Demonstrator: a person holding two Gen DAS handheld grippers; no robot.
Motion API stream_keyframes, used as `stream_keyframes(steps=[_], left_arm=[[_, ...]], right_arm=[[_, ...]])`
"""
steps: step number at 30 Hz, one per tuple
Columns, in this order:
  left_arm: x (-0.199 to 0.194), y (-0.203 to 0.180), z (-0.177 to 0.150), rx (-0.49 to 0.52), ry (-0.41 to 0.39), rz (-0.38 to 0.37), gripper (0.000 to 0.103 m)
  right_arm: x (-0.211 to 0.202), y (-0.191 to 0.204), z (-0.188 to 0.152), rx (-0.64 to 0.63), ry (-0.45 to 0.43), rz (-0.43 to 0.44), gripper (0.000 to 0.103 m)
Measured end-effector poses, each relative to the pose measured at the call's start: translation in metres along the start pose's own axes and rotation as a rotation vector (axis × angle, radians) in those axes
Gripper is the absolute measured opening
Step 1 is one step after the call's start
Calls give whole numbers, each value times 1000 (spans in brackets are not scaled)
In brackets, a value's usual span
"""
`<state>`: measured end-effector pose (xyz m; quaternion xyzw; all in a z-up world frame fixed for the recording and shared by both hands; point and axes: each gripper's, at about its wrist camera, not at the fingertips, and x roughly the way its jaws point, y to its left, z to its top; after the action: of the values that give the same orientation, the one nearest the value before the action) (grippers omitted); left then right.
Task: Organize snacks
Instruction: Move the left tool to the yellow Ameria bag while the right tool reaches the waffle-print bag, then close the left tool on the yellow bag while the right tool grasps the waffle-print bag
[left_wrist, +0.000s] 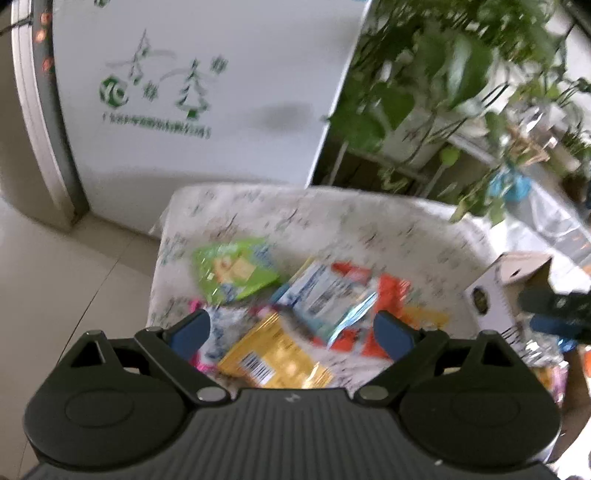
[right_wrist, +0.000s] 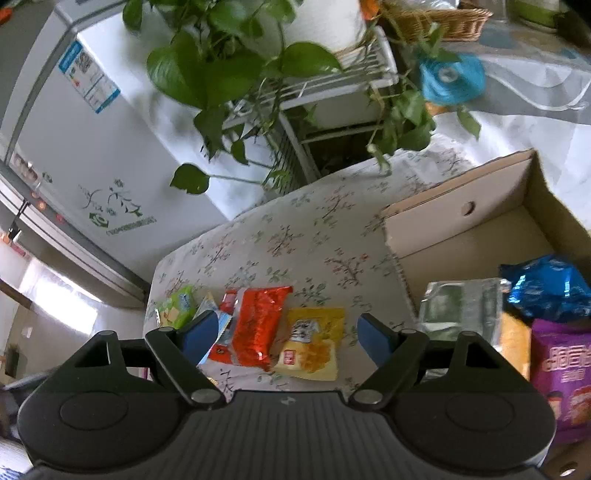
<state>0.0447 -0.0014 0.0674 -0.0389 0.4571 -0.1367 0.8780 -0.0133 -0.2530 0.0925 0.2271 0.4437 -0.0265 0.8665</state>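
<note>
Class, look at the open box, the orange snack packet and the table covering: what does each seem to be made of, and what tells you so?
Box: corrugated cardboard, matte; fluted cut edge shows.
Orange snack packet: probably glossy plastic film; crinkled, with bright highlights.
Table covering: likely fabric, matte, floral print; it drapes softly over the edge.

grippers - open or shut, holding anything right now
Left gripper: open, holding nothing.
Right gripper: open, holding nothing.

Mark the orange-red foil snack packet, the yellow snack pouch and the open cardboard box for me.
Orange-red foil snack packet (right_wrist: 258, 325): right wrist view, middle of its face.
Yellow snack pouch (right_wrist: 314, 343): right wrist view, centre of its front.
Open cardboard box (right_wrist: 458, 206): right wrist view, inner wall.
</note>
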Motion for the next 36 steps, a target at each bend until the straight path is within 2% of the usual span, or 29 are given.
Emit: stream_keyframes(steps=[7,15,23,36], left_arm=[[38,15,-17,-74,108,53,95],[54,7,-23,-122,120,75,95],[71,5,-28,-173,152,136,95],[79,-9,-33,-101,140,196,97]], right_arm=[[20,11,-2,33,50,17,87],[49,16,-4,58,96,-60,84],[75,17,-9,65,138,-140,81],[109,19,-13,53,170,-264,77]])
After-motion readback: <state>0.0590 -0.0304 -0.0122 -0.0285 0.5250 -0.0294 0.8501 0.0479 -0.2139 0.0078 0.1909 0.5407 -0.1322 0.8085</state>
